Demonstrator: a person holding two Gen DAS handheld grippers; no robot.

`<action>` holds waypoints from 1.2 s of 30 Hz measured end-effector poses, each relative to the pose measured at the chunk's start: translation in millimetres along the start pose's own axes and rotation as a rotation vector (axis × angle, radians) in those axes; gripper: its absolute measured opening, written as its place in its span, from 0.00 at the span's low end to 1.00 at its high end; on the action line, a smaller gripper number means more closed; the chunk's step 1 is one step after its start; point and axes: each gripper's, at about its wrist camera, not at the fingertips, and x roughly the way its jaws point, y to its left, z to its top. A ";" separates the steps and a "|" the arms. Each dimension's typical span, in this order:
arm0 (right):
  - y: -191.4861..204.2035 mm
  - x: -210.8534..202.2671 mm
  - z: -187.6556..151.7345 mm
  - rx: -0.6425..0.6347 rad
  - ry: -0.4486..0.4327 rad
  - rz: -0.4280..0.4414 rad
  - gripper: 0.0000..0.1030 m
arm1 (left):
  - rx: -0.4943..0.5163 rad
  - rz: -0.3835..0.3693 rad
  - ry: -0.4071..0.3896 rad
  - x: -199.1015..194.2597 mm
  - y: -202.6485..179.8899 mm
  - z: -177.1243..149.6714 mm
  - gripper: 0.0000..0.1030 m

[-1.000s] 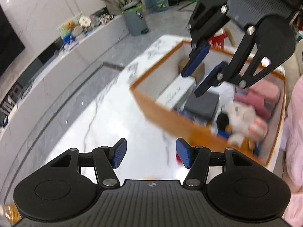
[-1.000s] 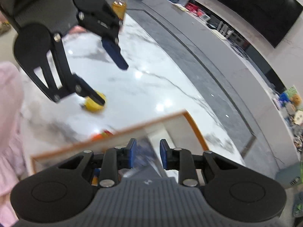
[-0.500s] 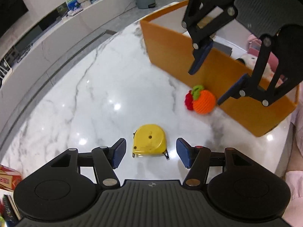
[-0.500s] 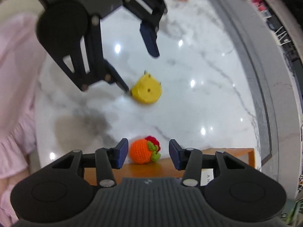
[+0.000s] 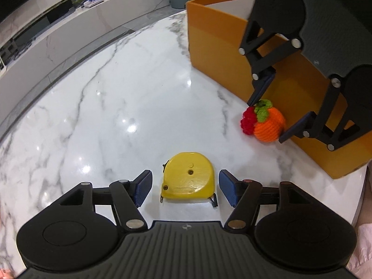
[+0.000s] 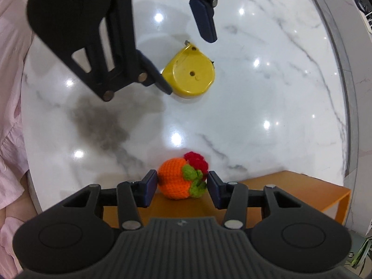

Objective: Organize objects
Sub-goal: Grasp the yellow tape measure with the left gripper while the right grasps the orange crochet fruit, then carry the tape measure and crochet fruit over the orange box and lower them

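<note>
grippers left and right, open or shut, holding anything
Left gripper: open around the yellow tape measure, not holding.
Right gripper: open around the crocheted orange, not holding.

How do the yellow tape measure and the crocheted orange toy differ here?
The tape measure is hard, glossy and flat-topped; the crocheted toy is soft, round yarn with green leaves and red berries. The tape measure lies in the open; the toy sits by the orange box. Each sits on the marble table between an open gripper's fingers.

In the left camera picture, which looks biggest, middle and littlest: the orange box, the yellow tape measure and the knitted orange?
1. Orange box: clearly the biggest, even though it sits farther back.
2. Yellow tape measure: middle.
3. Knitted orange: littlest.

The tape measure sits nearer the camera, so it may only look bigger than the knitted orange.
</note>
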 end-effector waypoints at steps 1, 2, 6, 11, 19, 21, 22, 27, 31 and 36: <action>-0.1 1.6 0.0 -0.002 0.001 -0.002 0.48 | -0.009 -0.008 0.001 1.4 1.3 -1.0 0.73; -0.6 3.1 0.2 -0.002 0.002 -0.003 0.49 | -0.015 -0.015 0.002 2.4 1.9 -1.9 0.73; -3.3 6.8 0.7 0.012 0.002 0.006 0.50 | -0.014 -0.019 0.003 3.6 0.0 -3.5 0.73; -4.5 12.0 0.5 0.038 -0.004 0.007 0.50 | -0.021 -0.020 0.018 9.5 0.5 -2.1 0.73; -6.3 -11.6 -5.3 0.073 -0.095 -0.004 0.48 | -0.057 -0.011 0.046 13.5 1.3 -1.0 0.72; -7.4 -22.3 -6.8 0.084 -0.118 0.002 0.48 | -0.071 -0.012 0.058 15.7 2.0 -0.5 0.67; -6.9 -27.3 -7.7 0.085 -0.128 0.000 0.48 | -0.084 -0.015 0.058 16.8 3.2 -0.4 0.65; -4.0 -49.6 -11.3 0.087 -0.177 -0.026 0.48 | -0.111 0.001 0.061 17.2 2.6 2.3 0.61; -1.3 -69.8 -18.5 0.098 -0.229 -0.055 0.48 | -0.155 0.025 0.062 13.7 0.3 3.0 0.60; 4.2 -102.3 -39.4 0.124 -0.294 -0.099 0.48 | -0.151 0.050 -0.002 -15.7 -8.1 12.7 0.60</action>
